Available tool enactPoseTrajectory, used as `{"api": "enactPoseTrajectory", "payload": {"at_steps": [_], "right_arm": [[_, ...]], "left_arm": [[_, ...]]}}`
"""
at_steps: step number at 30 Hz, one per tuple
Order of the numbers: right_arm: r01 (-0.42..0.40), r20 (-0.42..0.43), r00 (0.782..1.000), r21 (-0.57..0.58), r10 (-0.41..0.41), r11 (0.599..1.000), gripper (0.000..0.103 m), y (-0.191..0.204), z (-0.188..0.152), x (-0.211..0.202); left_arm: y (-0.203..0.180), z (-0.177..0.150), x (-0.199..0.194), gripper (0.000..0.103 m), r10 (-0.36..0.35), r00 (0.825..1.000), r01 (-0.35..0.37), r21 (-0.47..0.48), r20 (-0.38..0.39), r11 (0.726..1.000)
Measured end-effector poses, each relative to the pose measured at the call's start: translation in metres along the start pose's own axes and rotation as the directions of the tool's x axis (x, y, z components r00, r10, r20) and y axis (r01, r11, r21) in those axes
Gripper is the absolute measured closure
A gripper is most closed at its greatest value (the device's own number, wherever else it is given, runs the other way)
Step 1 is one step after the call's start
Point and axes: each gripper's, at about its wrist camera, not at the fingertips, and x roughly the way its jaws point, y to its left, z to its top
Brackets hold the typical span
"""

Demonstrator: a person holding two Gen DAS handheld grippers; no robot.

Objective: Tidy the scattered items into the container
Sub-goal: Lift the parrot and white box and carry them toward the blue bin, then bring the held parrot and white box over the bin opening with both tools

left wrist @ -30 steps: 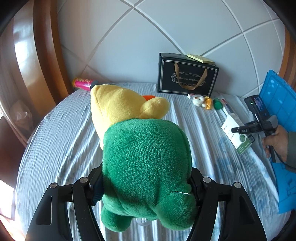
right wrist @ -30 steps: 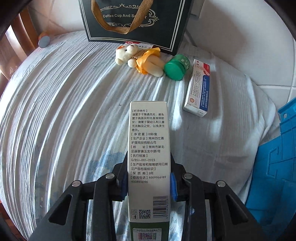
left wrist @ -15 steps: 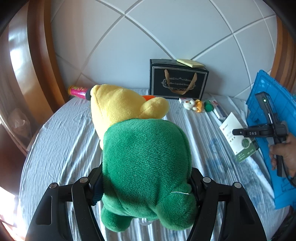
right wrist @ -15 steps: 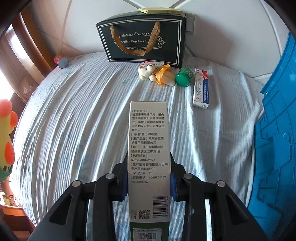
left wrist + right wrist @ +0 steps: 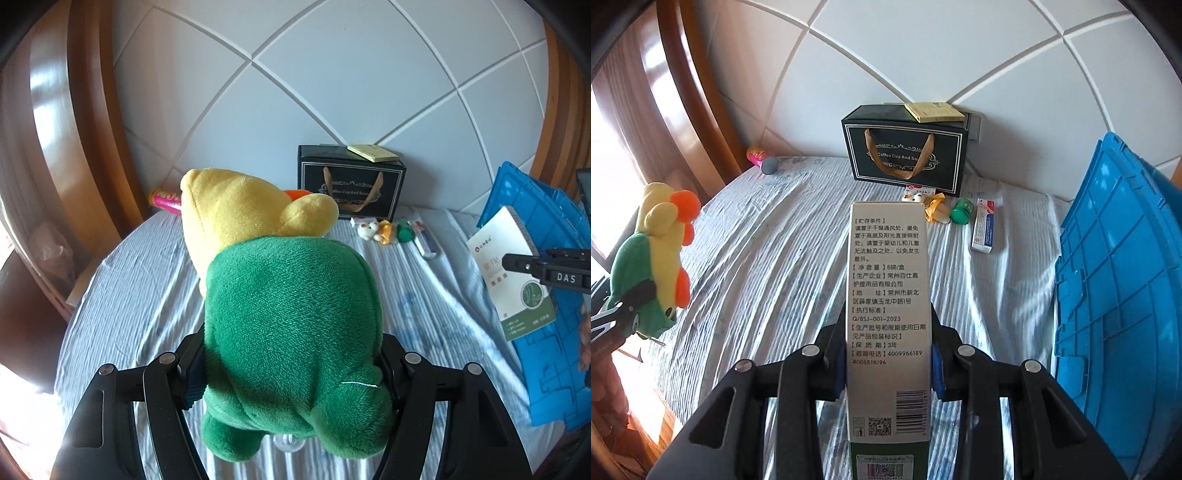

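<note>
My left gripper (image 5: 291, 363) is shut on a green and yellow plush toy (image 5: 284, 306), held above the bed; the toy also shows at the left of the right wrist view (image 5: 661, 258). My right gripper (image 5: 888, 363) is shut on a tall white carton with printed text (image 5: 888, 295), held above the bed; the carton also shows at the right of the left wrist view (image 5: 511, 277). The blue plastic crate (image 5: 1123, 295) stands at the right edge of the bed, next to the carton, and also shows in the left wrist view (image 5: 546, 332).
On the striped sheet (image 5: 768, 251) by the wall stand a black gift bag (image 5: 908, 147) with a yellow pad on top, a small teddy (image 5: 923, 201), a green cap (image 5: 961, 214), a white and blue medicine box (image 5: 984, 229) and a pink tube (image 5: 759, 157). A wooden frame runs along the left.
Both grippers have risen and pulled back from the bed with their loads. The right gripper with the carton has moved closer to the blue crate. The bag and small items look farther away.
</note>
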Motion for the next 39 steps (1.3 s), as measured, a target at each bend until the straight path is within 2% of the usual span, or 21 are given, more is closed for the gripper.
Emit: {"api": "enactPoseTrajectory", "payload": {"at_steps": [8, 17, 28, 39], "right_arm": [[-0.036, 0.074, 0.997, -0.033, 0.039, 0.999, 0.07, 0.014, -0.017, -0.071], [-0.056, 0.149, 0.987, -0.021, 0.059, 0.998, 0.07, 0.009, -0.035, -0.122], [-0.097, 0.233, 0.967, -0.03, 0.101, 0.995, 0.07, -0.013, -0.05, -0.177], [-0.074, 0.298, 0.952, -0.024, 0.078, 0.997, 0.07, -0.052, -0.064, -0.224]], "left_arm": [[-0.023, 0.005, -0.04, 0.033, 0.018, 0.999, -0.019, 0.029, 0.04, 0.999], [-0.047, 0.005, -0.074, 0.033, 0.036, 0.996, -0.039, 0.035, 0.08, 0.999], [-0.095, 0.014, -0.107, 0.033, 0.019, 0.992, -0.027, 0.061, 0.127, 0.998], [-0.158, 0.032, -0.126, 0.033, -0.018, 0.984, 0.0, 0.103, 0.175, 0.995]]}}
